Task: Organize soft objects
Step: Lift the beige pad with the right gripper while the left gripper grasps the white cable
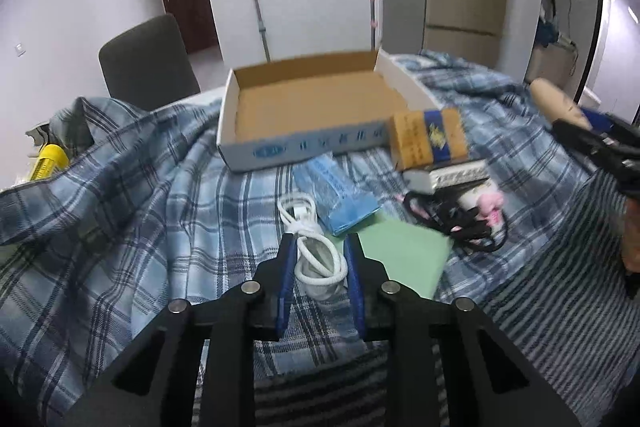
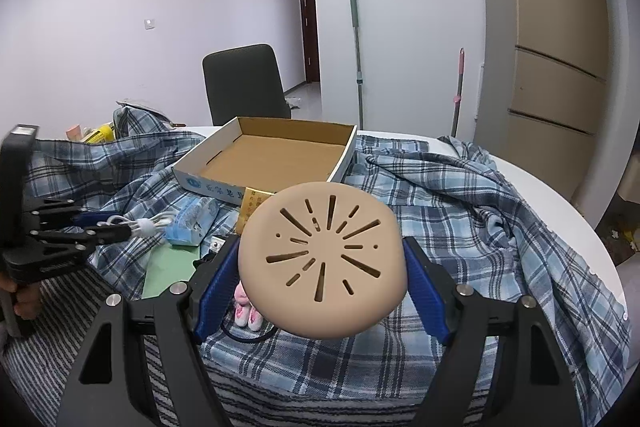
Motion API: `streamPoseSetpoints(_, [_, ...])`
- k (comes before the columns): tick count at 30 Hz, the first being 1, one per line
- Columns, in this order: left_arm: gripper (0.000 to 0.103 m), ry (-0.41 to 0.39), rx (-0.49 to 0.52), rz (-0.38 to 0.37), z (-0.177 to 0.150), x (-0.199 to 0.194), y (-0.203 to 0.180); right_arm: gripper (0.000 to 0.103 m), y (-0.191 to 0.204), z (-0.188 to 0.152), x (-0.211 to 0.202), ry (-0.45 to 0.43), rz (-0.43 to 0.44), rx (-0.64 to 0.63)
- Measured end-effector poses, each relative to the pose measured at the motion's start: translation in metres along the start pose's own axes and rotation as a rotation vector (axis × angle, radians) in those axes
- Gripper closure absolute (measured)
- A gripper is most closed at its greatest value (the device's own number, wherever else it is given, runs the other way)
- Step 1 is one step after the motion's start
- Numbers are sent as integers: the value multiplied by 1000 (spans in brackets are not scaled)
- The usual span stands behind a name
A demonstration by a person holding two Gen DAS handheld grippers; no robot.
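Holding two items right now. Our left gripper (image 1: 319, 247) has its blue fingers (image 1: 287, 283) on either side of a coiled white cable (image 1: 316, 259), pinching it just above the plaid cloth (image 1: 120, 227). Ahead of those fingertips lies a blue tissue pack (image 1: 336, 197), right of them a green sheet (image 1: 404, 255). Further ahead sits the open cardboard box (image 1: 312, 111), nothing visible in it. Ahead-right we see a yellow packet (image 1: 430, 139) on a white box, then a black cable tangle (image 1: 460, 223) with a pink plush charm (image 1: 492, 205).

Our right gripper (image 2: 322, 259) has its fingers (image 2: 424, 291) spread wide and pressed on both edges of a tan slotted round pad (image 2: 320, 263), held off the cloth and tilted toward the camera. The box (image 2: 276, 159) lies straight beyond it.
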State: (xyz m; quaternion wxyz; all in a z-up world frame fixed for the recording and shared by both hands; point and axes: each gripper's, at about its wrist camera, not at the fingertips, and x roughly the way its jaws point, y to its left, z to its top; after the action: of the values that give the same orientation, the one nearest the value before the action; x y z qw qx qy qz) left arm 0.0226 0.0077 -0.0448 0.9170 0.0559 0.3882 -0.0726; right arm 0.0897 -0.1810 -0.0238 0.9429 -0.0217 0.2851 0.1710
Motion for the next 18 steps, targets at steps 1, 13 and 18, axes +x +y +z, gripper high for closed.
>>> streamPoseSetpoints(1, [78,-7,-2,-3,1,-5,0,26,1,0,-1,-3,-4,-1])
streamPoseSetpoints(13, [54,104,-25,-43,-35,-42,-4,26,5,1,-2,-5,0,-19])
streamPoseSetpoints(18, [17,104,-40,-23,-49,-36,-3,26,5,0,-1,-4,13,-16])
